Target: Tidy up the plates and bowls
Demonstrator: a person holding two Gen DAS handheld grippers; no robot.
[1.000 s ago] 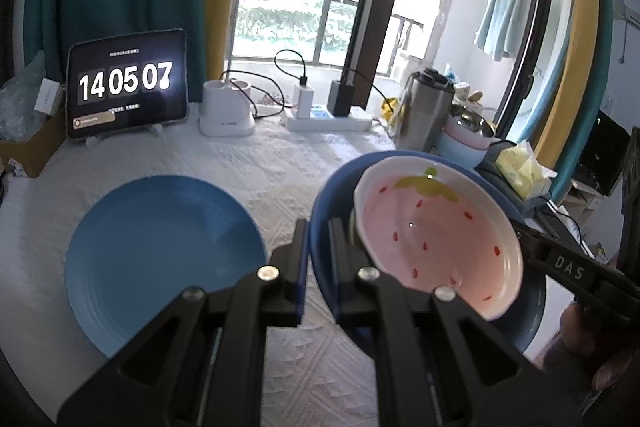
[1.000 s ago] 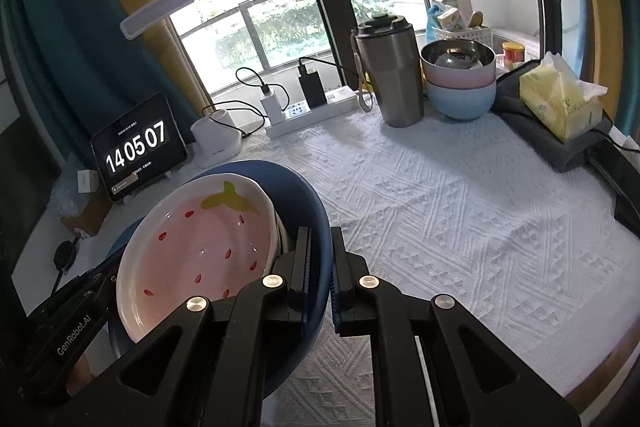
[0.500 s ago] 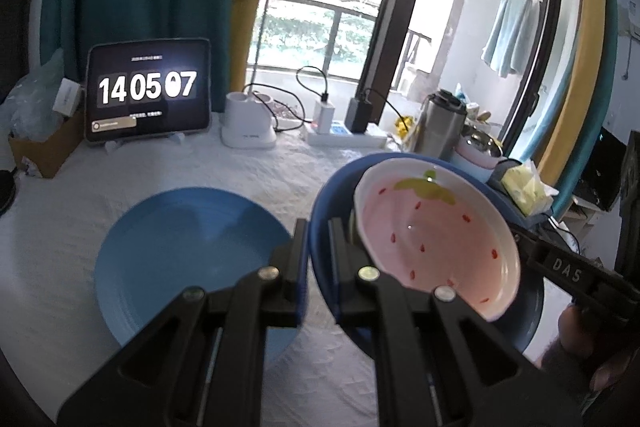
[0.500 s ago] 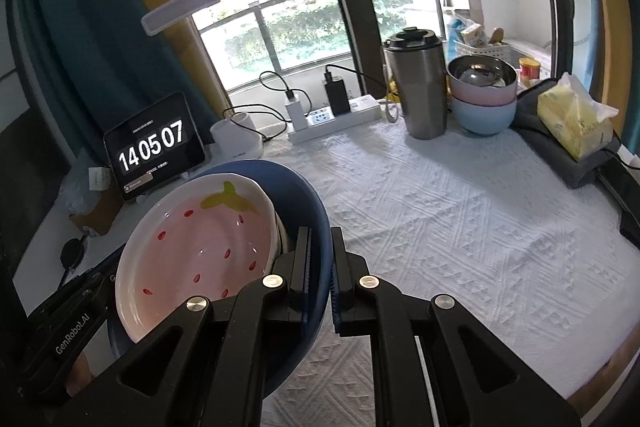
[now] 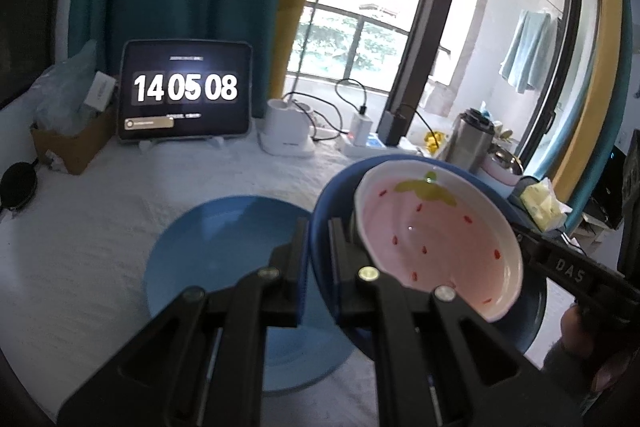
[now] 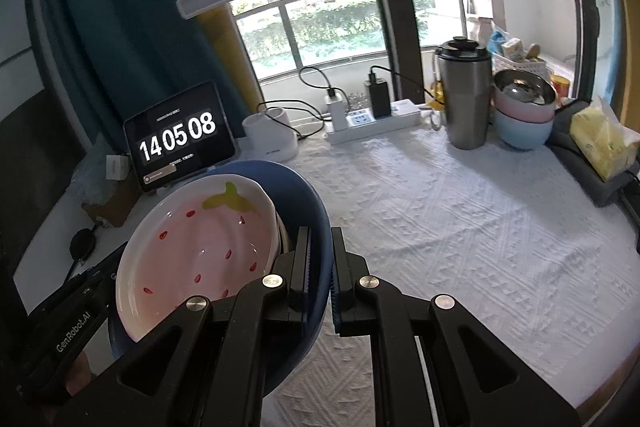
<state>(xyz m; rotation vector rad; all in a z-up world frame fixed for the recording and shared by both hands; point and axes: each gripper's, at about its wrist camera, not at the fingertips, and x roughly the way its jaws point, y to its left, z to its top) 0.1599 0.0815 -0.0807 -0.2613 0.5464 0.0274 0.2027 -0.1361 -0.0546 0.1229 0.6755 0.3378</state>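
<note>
Both grippers hold a dark blue plate (image 5: pixel 534 311) by opposite rims, lifted above the table. A pink strawberry-pattern dish (image 5: pixel 436 239) lies in it, tilted. My left gripper (image 5: pixel 318 227) is shut on the plate's left rim. My right gripper (image 6: pixel 320 239) is shut on its right rim (image 6: pixel 316 211); the pink dish (image 6: pixel 200 243) shows left of its fingers. A light blue plate (image 5: pixel 224 259) lies flat on the white tablecloth below and left of the held plate. Stacked pink and blue bowls (image 6: pixel 524 111) stand at the back right.
A tablet clock (image 5: pixel 186 95), a lamp base (image 5: pixel 286 129), a power strip (image 6: pixel 376 119) with cables and a steel tumbler (image 6: pixel 464 95) line the back edge. A yellow tissue pack (image 6: pixel 604 143) sits at the right. A cardboard box (image 5: pixel 68 143) is at the left.
Both grippers have risen with the dark blue plate and pink dish. The light blue plate now lies closer beneath the held plate in the left wrist view.
</note>
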